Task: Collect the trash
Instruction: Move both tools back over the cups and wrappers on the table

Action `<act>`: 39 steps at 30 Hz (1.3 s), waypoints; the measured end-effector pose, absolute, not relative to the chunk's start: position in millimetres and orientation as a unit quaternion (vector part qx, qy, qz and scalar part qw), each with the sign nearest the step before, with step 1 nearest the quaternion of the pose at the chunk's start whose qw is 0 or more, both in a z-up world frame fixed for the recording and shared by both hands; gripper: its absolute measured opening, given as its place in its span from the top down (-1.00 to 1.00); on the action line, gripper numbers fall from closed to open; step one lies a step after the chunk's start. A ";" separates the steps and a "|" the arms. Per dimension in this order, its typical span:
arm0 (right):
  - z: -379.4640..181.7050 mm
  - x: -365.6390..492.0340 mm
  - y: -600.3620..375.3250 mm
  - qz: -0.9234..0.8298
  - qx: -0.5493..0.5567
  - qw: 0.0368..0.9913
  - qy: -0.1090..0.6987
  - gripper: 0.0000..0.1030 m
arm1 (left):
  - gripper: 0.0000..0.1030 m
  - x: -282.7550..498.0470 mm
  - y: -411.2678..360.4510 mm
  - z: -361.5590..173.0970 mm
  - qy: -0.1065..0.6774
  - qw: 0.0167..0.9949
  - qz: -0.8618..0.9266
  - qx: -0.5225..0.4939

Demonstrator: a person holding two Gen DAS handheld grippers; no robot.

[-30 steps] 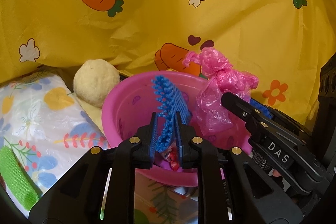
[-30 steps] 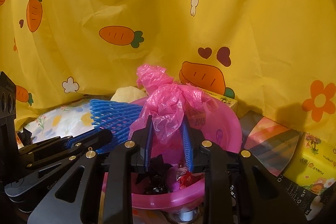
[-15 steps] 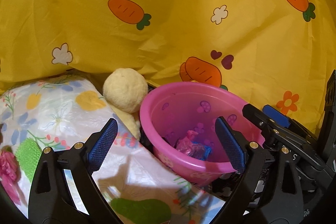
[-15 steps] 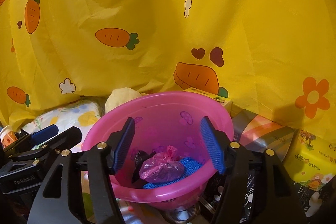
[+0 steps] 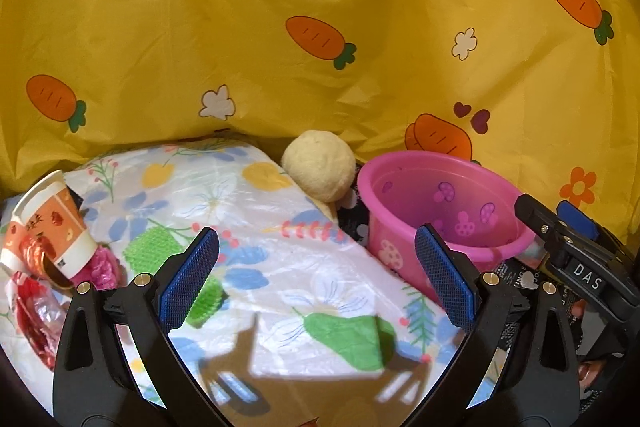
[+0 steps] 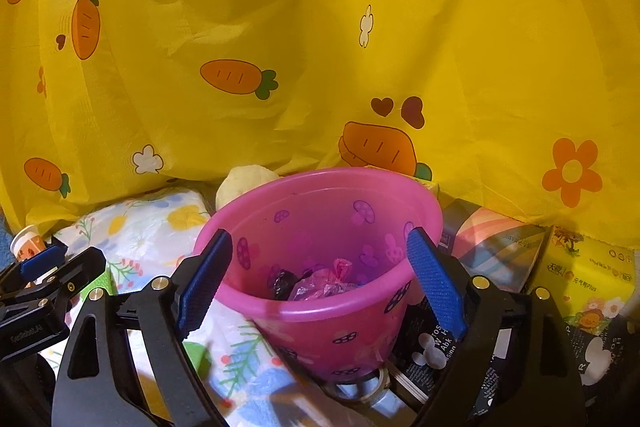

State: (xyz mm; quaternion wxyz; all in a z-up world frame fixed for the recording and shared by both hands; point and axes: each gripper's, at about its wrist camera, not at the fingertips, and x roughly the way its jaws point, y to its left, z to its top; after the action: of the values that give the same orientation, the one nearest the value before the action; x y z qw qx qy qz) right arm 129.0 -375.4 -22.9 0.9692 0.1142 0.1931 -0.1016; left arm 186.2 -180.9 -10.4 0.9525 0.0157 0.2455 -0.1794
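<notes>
A pink plastic bucket [image 6: 320, 303] stands on the floral cloth and holds a crumpled pink plastic bag [image 6: 324, 283] and dark scraps. It shows at the right of the left wrist view [image 5: 404, 259]. My right gripper [image 6: 320, 291] is open and empty, its jaws either side of the bucket's near rim. My left gripper [image 5: 316, 279] is open and empty above the floral cloth [image 5: 260, 227], left of the bucket. A paper cup [image 5: 56, 227] lies tipped at the far left beside red and pink wrappers [image 5: 36, 311].
A cream round ball [image 5: 320, 167] sits behind the bucket. A yellow carrot-print sheet [image 5: 320, 27] hangs across the back. Boxes and a yellow tissue pack [image 6: 588, 283] lie to the bucket's right. A tape roll [image 6: 360, 387] lies by the bucket's base.
Both grippers opened and dropped the blue foam net and the pink bag into the bucket, then pulled back. The left gripper swung left, bringing the cup and wrappers into view.
</notes>
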 end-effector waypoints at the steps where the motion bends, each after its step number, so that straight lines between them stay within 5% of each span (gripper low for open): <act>1: -22.1 126.2 -371.0 -0.099 0.112 0.970 0.192 -0.70 | -0.88 182.8 -175.0 -10.9 0.247 0.953 -0.174 0.015; 39: -18.2 86.6 -155.1 0.097 0.048 0.973 0.203 -0.70 | -0.88 89.4 36.5 -26.6 0.236 0.970 0.044 -0.025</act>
State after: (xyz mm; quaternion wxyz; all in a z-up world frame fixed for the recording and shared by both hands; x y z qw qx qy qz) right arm 86.6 -155.1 -18.2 0.9732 0.0482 0.2026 0.0975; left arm 89.4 36.5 -26.6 0.9703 -0.0254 0.2365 0.0443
